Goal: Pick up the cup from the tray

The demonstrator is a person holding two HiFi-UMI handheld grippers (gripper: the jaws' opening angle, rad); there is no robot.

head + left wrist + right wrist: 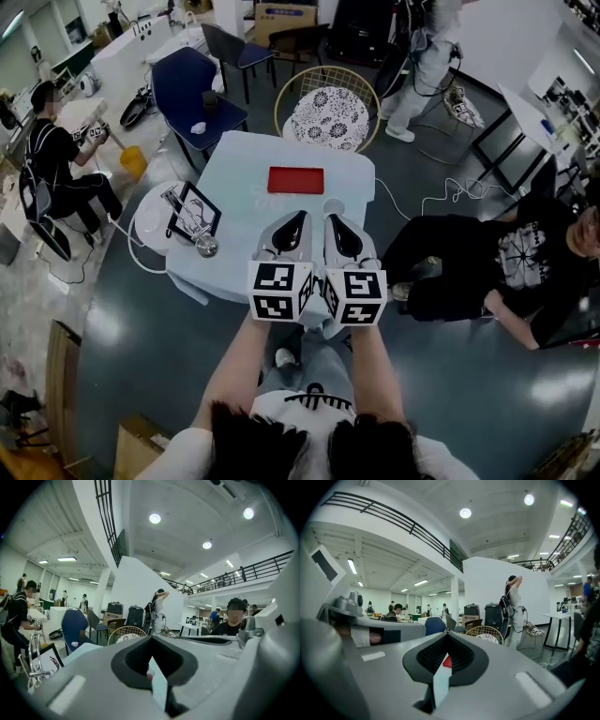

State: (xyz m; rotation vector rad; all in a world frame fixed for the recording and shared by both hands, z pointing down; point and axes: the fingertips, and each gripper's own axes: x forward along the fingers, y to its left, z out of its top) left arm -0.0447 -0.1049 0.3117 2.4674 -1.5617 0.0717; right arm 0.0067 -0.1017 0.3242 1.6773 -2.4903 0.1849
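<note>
A flat red tray (295,179) lies on the far half of the pale blue table (244,159), with nothing on it that I can make out. A small pale round cup (333,205) stands on the table to the tray's right and nearer me, just beyond my right gripper (332,219). My left gripper (300,216) sits right beside it. Both are over the table's near edge, pointing at the tray, jaws closed with nothing in them. Through the slit of the right gripper (445,663) a bit of the red tray (446,662) shows. The left gripper (153,670) shows only table.
A black picture frame (195,211) and a shiny metal stand (205,246) sit on the table's left edge. A blue chair (192,89) and a round wire chair (328,112) stand behind the table. One person (511,262) sits on the floor at right, another (56,169) at left.
</note>
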